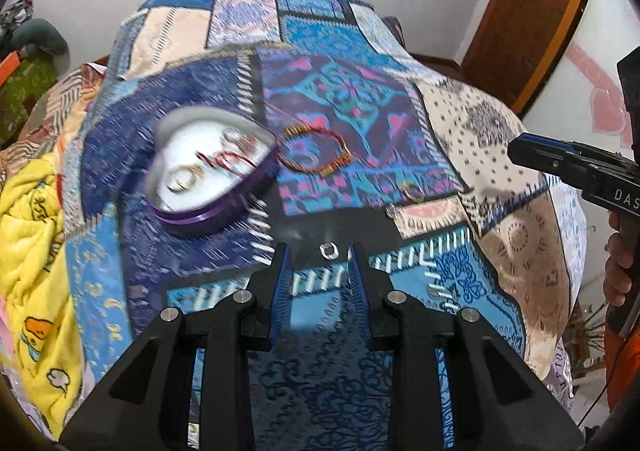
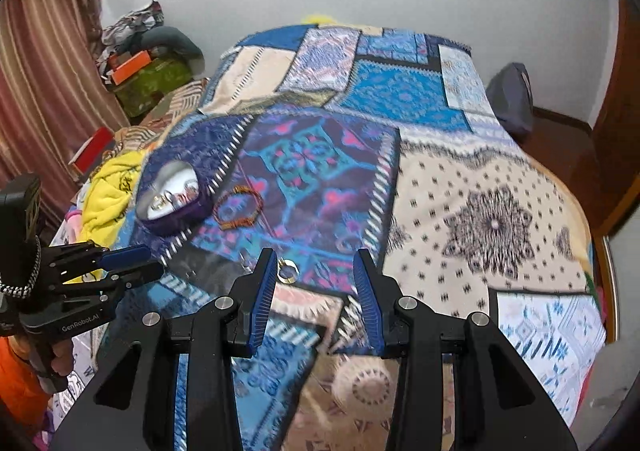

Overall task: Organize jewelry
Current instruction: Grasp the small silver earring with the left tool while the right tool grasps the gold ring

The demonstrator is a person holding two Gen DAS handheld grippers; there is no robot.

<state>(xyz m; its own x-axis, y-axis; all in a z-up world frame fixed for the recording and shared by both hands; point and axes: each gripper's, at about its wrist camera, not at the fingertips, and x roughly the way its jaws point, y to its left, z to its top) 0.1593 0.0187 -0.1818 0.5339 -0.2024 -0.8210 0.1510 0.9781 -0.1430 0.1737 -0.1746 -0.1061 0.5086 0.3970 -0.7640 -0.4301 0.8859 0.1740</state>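
A purple heart-shaped box (image 1: pixel 212 175) lies open on the patchwork bedspread; rings and a red bracelet lie on its white lining. It also shows in the right wrist view (image 2: pixel 172 203). A red and gold bracelet (image 1: pixel 312 149) (image 2: pixel 239 208) lies beside the box. A small silver ring (image 1: pixel 329 250) lies between the fingertips of my open left gripper (image 1: pixel 319 251). A gold ring (image 1: pixel 413 192) lies further right. My right gripper (image 2: pixel 316 257) is open, with a gold ring (image 2: pixel 288 271) just inside its left fingertip.
The bedspread (image 2: pixel 480 211) covers the bed. A yellow blanket (image 1: pixel 32 251) and clutter lie at the left. A wooden door (image 1: pixel 532 11) stands at the right. The right gripper (image 1: pixel 560 163) shows in the left view, and the left gripper (image 2: pixel 120 267) in the right view.
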